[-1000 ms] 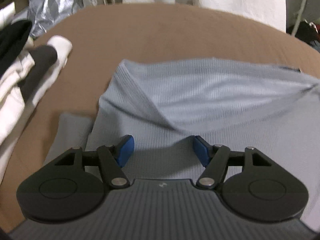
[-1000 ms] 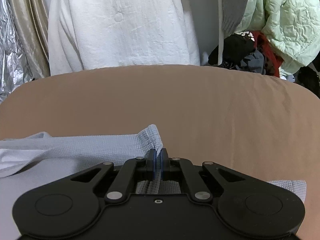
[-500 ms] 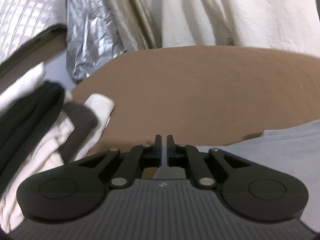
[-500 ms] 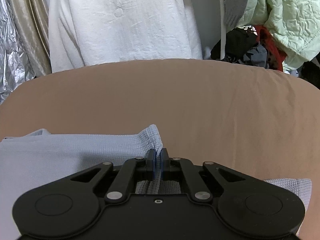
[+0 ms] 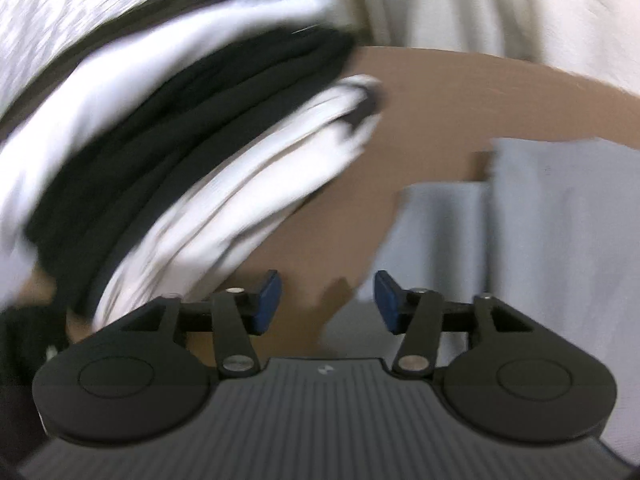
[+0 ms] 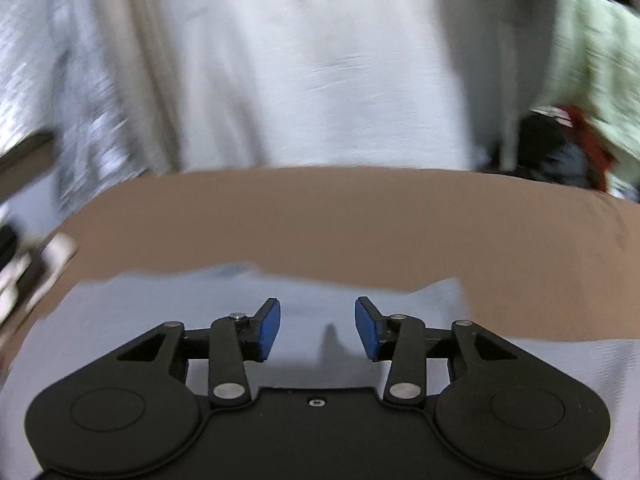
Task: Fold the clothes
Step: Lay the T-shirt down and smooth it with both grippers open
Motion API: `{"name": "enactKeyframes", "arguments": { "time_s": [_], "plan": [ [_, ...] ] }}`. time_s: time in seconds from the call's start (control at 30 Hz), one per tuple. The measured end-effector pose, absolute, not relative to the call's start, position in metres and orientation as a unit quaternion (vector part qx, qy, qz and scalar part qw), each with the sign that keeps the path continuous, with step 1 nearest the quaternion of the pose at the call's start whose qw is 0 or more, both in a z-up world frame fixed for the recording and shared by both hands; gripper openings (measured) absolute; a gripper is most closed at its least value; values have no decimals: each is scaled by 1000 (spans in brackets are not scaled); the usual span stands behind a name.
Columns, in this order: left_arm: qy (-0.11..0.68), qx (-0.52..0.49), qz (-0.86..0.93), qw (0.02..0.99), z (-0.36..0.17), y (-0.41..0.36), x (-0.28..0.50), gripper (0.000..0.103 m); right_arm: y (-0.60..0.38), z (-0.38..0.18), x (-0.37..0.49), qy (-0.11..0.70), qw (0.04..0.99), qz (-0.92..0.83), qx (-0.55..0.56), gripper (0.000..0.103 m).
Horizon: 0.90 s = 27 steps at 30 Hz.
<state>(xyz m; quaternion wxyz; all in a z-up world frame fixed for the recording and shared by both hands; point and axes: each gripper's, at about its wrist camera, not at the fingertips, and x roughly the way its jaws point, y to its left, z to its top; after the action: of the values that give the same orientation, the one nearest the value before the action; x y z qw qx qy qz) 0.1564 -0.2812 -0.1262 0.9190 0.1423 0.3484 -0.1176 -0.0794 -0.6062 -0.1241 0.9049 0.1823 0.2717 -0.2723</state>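
With both the left tongs [image 5: 327, 302] and right tongs [image 6: 317, 329] opening and nothing clamped, the pale blue waffle-knit garment [image 6: 240, 296] on the tan bench [image 6: 360, 220] could easily get dragged out of its fold, or the black-and-white clothes stack [image 5: 192, 152] just beside the left tongs knocked over.

The folded garment [image 6: 160, 300] is spread on the surface [image 6: 360, 216]. A stack of clothes [image 5: 180, 152] is piled at the surface's left edge, left of the garment.

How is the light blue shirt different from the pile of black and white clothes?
The light blue ribbed shirt is one plain colour; the stack of black and white clothes mixes dark and pale layers. The shirt lies flat and low, while the stack is piled thick. Both rest apart on the brown surface.
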Motion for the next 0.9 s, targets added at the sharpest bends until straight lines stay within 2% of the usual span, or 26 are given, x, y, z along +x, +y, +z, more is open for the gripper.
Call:
{"name": "enactKeyframes", "arguments": {
  "time_s": [0.1, 0.23, 0.33, 0.4, 0.43, 0.47, 0.5, 0.57, 0.67, 0.9],
  "plan": [
    [404, 66, -115, 905, -142, -249, 168, 57, -564, -113, -70, 292, 918, -214, 165, 48],
    [431, -17, -184, 883, -143, -243, 180, 58, -521, -104, -64, 285, 925, -161, 191, 54],
    [442, -45, -184, 877, -153, -248, 194, 76, -494, -113, -55, 297, 921, -117, 223, 54],
    [452, -62, -181, 871, -167, -252, 201, 78, -482, -124, -50, 305, 918, -108, 230, 54],
    [440, -55, -177, 879, -172, -256, 202, 76, -476, -129, -48, 308, 916, -107, 233, 54],
    [415, -21, -174, 893, -173, -264, 198, 27, -472, -134, -46, 311, 915, -104, 234, 54],
    [379, 43, -168, 909, -170, -277, 186, 4, -468, -139, -42, 314, 914, -99, 235, 54],
    [317, 127, -154, 927, -161, -295, 162, 2, -459, -147, -34, 329, 914, -88, 221, 54],
    [307, 84, -90, 944, -137, -278, 148, 2, -444, -152, -23, 345, 919, -87, 170, 54],
    [408, -18, -66, 910, -158, -228, 167, 6, -441, -158, -29, 363, 914, -86, 159, 54]
  ]
}}
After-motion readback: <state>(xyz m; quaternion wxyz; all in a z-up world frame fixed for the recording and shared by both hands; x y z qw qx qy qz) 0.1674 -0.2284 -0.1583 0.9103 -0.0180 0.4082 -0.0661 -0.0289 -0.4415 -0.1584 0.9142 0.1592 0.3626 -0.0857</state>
